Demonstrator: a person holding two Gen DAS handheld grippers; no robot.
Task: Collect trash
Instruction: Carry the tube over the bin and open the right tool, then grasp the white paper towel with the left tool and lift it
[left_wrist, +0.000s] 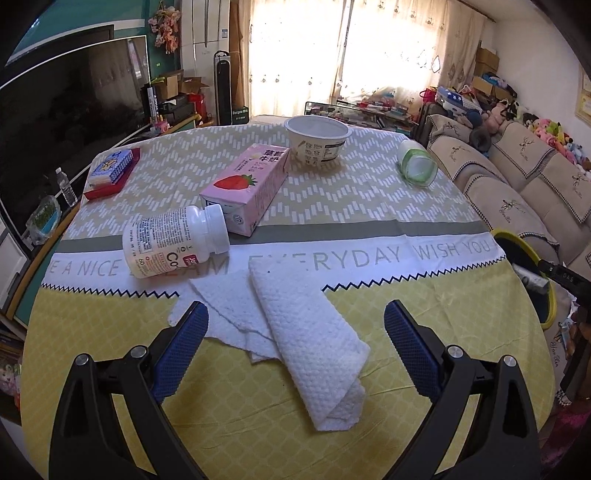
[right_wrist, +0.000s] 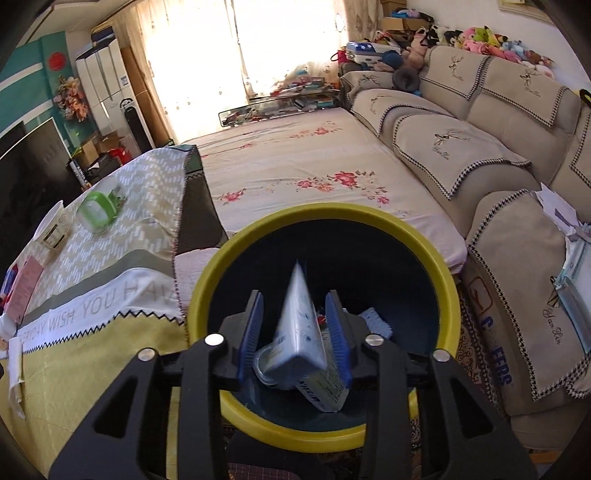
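Observation:
My left gripper (left_wrist: 295, 317) is open low over the table, its blue fingers either side of a crumpled white paper towel (left_wrist: 295, 328). Beyond it lie a white pill bottle (left_wrist: 173, 243) on its side, a pink strawberry milk carton (left_wrist: 247, 184), a white paper bowl (left_wrist: 317, 142) and a tipped green-rimmed clear cup (left_wrist: 417, 166). My right gripper (right_wrist: 295, 310) hangs over the yellow-rimmed trash bin (right_wrist: 448, 280). A pale blue-and-white packet (right_wrist: 301, 332) sits between its fingers, tilted and blurred. I cannot tell if they still press it. The bin's rim shows in the left wrist view (left_wrist: 532, 254).
A red tray with a blue box (left_wrist: 110, 170) sits at the table's far left. A beige sofa (right_wrist: 480, 147) and a floral mattress (right_wrist: 314, 166) lie right of the table. A TV (left_wrist: 74, 103) stands on the left. More trash lies inside the bin.

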